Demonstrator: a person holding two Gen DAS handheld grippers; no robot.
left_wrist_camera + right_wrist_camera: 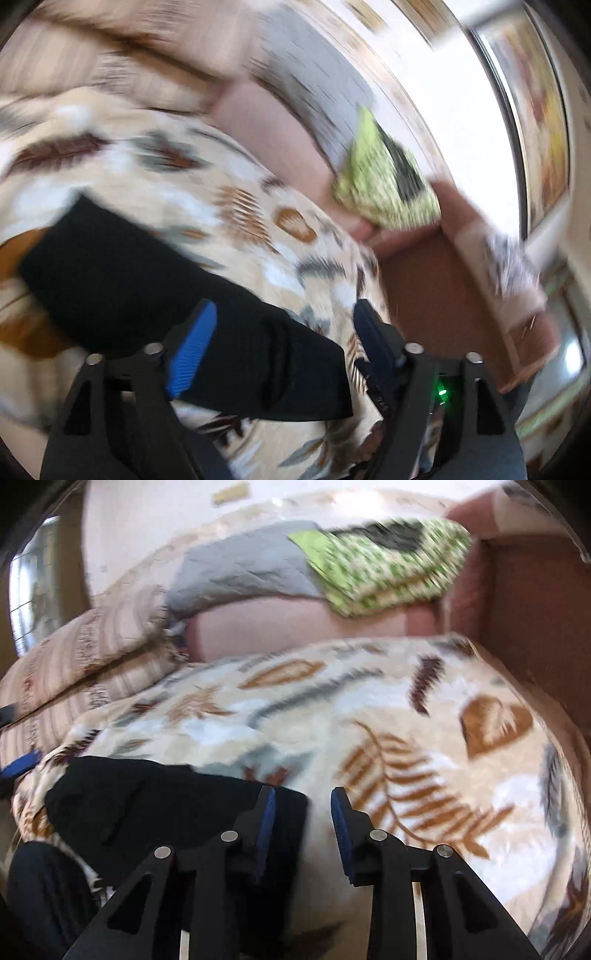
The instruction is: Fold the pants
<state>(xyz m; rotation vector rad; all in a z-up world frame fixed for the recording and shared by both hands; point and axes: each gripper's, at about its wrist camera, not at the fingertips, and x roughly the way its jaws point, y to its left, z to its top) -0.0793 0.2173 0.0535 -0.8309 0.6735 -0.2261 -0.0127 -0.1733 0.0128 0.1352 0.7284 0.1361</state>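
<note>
The black pants [155,805] lie flat on the leaf-print blanket [424,738], under the spread, empty left gripper [284,347] and beside the partly open, empty right gripper [303,830]. Soft, light, floppy cloth; I would pinch 2 corners of an edge.

Left gripper [284,336]: jaws spread wide, nothing pinched between them. Blue pad on the left finger [192,354] faces the camera, right finger [373,343] looks darker and is seen more edge-on, so the tool sits rolled. It points forward and somewhat down. Green LED lit on the body by the right finger. Whole left view is motion-smeared.

Right gripper [303,808]: jaws part open, narrower gap than the left, pads clear with nothing clamped. Both fingers [267,823] seen edge-on, near symmetric, pitched down more steeply. Right view is sharper near the fingers.
</note>
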